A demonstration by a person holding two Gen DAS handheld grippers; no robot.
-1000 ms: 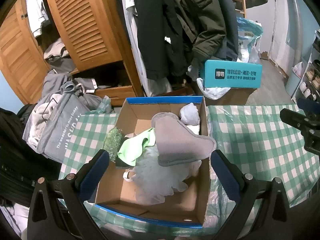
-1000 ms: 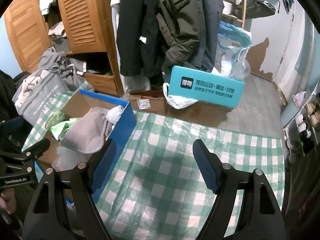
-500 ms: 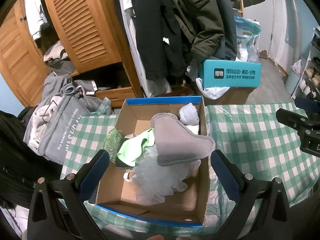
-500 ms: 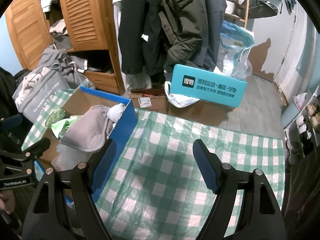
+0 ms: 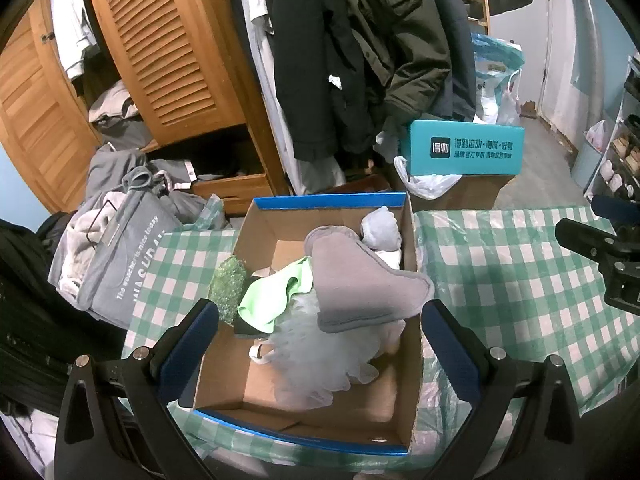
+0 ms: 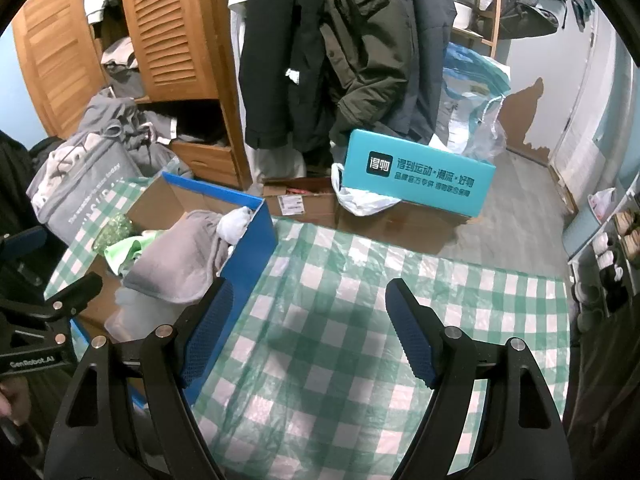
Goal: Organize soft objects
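A blue-edged cardboard box [image 5: 328, 201] stands on the green checked tablecloth [image 5: 520, 280]. Inside lie a grey cloth [image 5: 360, 288], a light green cloth [image 5: 272, 296], a pale mesh puff [image 5: 316, 356], a white-grey bundle [image 5: 380, 228] and a green sparkly piece [image 5: 228, 284]. My left gripper [image 5: 320, 320] hovers above the box, open, nothing between its fingers. My right gripper [image 6: 308, 312] stands open over bare tablecloth [image 6: 360, 320] to the right of the box [image 6: 252, 244], holding nothing. The grey cloth [image 6: 180, 260] drapes toward the box's right wall.
A grey tote bag [image 5: 116, 264] full of clothes sits left of the table. Beyond the far edge are a teal box [image 5: 464, 148], hanging coats [image 5: 352, 52] and a wooden wardrobe [image 5: 160, 48]. A shoe rack [image 6: 616, 252] is at the right.
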